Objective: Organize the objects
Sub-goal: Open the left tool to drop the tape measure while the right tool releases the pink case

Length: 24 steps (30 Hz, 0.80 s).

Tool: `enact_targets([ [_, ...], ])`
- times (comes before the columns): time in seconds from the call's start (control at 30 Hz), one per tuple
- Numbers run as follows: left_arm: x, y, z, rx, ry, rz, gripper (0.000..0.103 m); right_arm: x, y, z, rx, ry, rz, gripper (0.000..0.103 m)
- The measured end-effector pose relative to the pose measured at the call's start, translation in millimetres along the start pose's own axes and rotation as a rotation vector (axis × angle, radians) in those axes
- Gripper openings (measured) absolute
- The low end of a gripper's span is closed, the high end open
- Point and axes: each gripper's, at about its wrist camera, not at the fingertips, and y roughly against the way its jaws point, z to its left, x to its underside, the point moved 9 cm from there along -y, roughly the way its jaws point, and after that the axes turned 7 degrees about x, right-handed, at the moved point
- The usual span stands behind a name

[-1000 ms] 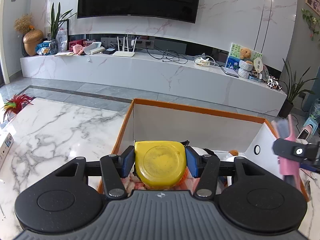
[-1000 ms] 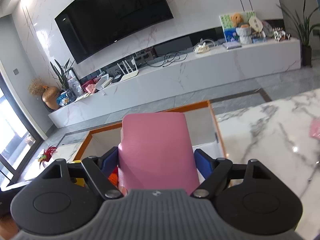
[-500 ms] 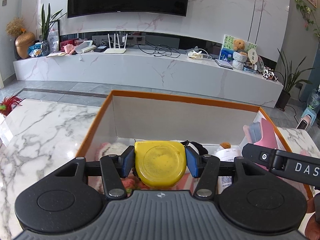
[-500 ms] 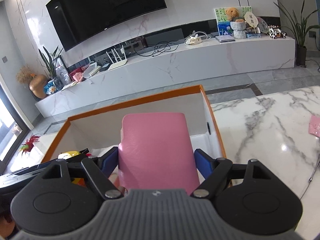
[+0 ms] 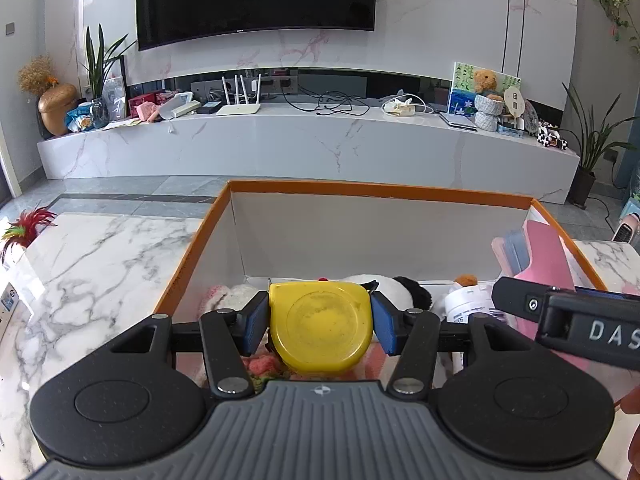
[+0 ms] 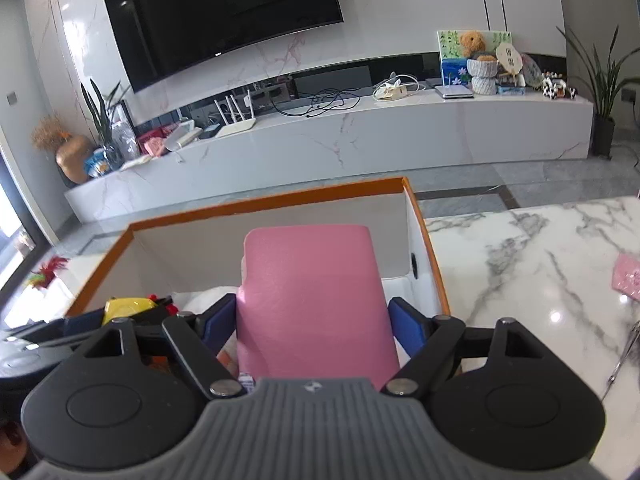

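Observation:
My left gripper [image 5: 320, 322] is shut on a yellow tape measure [image 5: 320, 328] and holds it over the near side of an orange-rimmed white box [image 5: 376, 190]. My right gripper [image 6: 312, 320] is shut on a pink wallet [image 6: 312, 288] over the right part of the same box [image 6: 264, 200]. The wallet and right gripper also show at the right of the left wrist view [image 5: 548, 256]. The tape measure shows at the left of the right wrist view [image 6: 124, 308].
The box holds plush toys [image 5: 396, 284], a white jar [image 5: 468, 304] and other small items. It stands on a marble table [image 5: 88, 264]. A pink packet [image 6: 628, 276] lies on the table at the far right. A TV console stands beyond.
Both grippers have moved in over the box with their objects still held. The right gripper has come closer to the left one.

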Motion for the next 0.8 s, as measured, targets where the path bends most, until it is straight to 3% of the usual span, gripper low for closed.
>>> enact_targets([
  [0.43, 1, 0, 6, -0.028, 0.008, 0.006, 0.062, 14, -9, 16, 0.094, 0.172, 0.026, 0.082],
  [0.8, 3, -4, 8, -0.032, 0.006, 0.018, 0.063, 23, -7, 19, 0.109, 0.255, 0.070, 0.082],
])
